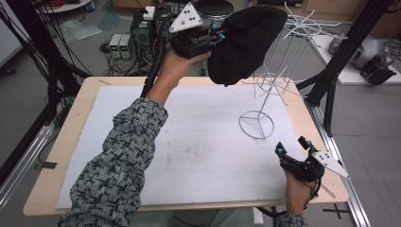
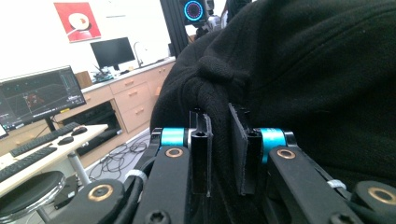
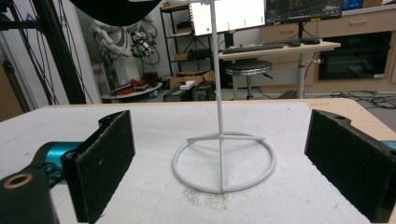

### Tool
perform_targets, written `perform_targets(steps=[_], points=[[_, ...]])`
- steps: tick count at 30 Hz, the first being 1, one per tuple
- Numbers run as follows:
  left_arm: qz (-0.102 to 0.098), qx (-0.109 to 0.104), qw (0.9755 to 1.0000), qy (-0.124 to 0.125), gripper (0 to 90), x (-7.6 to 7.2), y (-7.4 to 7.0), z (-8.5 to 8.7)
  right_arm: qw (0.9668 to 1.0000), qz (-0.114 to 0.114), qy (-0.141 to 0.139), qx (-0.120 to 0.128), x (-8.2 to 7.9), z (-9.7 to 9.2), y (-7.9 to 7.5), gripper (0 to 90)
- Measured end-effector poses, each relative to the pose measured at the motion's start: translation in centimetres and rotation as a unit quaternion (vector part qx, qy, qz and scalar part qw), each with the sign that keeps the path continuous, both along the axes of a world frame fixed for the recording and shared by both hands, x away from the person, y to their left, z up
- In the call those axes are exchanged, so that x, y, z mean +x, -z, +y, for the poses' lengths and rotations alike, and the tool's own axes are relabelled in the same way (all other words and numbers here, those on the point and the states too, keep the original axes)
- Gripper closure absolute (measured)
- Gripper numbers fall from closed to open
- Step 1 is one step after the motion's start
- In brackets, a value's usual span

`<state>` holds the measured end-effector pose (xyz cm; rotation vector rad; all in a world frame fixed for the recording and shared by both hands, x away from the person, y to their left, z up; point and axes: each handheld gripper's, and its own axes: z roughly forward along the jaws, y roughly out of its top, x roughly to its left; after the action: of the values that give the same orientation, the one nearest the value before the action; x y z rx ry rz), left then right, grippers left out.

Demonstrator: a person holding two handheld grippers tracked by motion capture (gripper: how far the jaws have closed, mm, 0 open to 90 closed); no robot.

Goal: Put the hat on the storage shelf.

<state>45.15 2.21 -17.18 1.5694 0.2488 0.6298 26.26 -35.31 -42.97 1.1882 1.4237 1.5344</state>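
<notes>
Hat (image 1: 246, 42) hangs clamped in my left tongs (image 1: 218, 34), above the far stand (image 1: 265, 85). Right tongs (image 1: 294, 145) rest apart, near right. Risk: a snagged prong could tip the stand.

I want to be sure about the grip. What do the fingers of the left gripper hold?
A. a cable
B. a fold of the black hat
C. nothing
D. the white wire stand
B: in the left gripper view, the left gripper pinches a bunched fold of the black hat between its fingers.
</notes>
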Motion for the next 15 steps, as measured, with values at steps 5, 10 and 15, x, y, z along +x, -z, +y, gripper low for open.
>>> perform_targets(steps=[5,10,15], points=[[0.006,0.001,1.0,0.002,78.3,0.1,0.6,-0.2,1.0,0.0,0.001,0.0,0.0,0.0,0.0,7.5],[0.011,0.004,0.9999,0.004,77.0,0.2,1.3,-0.4,1.0,-0.001,0.001,-0.001,0.1,-0.1,0.0,7.5],[0.017,0.003,0.9998,0.008,76.3,0.3,1.9,-0.4,1.0,0.001,0.001,-0.001,0.0,0.0,0.0,7.4]])
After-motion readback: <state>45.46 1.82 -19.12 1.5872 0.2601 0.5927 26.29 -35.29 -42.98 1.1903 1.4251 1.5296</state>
